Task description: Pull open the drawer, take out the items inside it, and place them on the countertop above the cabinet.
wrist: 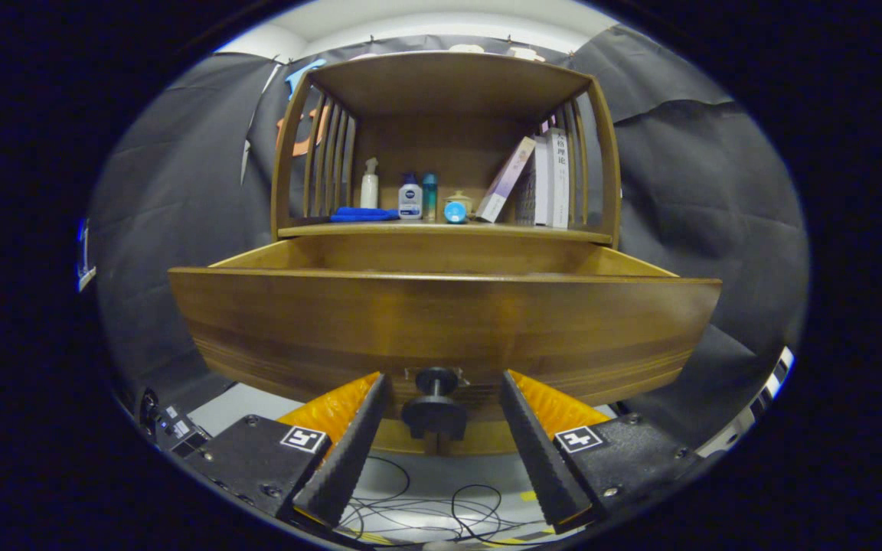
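Flanking the dark knob [434,407] of the pulled-out wooden drawer [441,321], the gripper [438,398] has its fingers [349,451] spread apart, clear of it on both sides.

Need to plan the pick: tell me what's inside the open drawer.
The drawer is pulled out, but its tall front hides the contents; just the inner back wall shows. The gripper is open, fingers either side of the knob.

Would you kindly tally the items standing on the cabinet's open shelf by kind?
Bottles: 3
Small lidded jar: 1
Blue cloth: 1
Books: about 4; spines hard to separate
Total: about 9
The gripper is open around the drawer knob.
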`<state>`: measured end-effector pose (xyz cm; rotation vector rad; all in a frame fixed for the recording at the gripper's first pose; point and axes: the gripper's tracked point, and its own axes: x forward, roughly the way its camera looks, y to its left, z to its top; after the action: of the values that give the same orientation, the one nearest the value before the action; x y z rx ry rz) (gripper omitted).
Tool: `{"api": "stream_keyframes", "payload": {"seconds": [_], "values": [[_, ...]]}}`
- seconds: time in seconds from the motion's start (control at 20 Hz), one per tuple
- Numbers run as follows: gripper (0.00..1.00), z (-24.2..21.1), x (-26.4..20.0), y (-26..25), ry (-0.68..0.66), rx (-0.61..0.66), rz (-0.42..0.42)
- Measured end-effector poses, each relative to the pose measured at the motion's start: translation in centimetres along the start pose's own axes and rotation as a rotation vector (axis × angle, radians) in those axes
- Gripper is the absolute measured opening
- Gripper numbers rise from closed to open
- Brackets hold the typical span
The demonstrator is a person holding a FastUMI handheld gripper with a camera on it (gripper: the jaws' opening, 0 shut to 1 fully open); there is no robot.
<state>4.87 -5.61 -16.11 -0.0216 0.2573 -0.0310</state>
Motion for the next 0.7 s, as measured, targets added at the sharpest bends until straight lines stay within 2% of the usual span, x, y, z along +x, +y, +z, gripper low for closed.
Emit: {"api": "stream_keyframes", "payload": {"seconds": [0.1,0.7], "values": [[0.94,0.0,0.4,-0.2,-0.009,0.001,-0.03],[0.93,0.9,2.5,-0.1,-0.009,0.012,-0.012]]}}
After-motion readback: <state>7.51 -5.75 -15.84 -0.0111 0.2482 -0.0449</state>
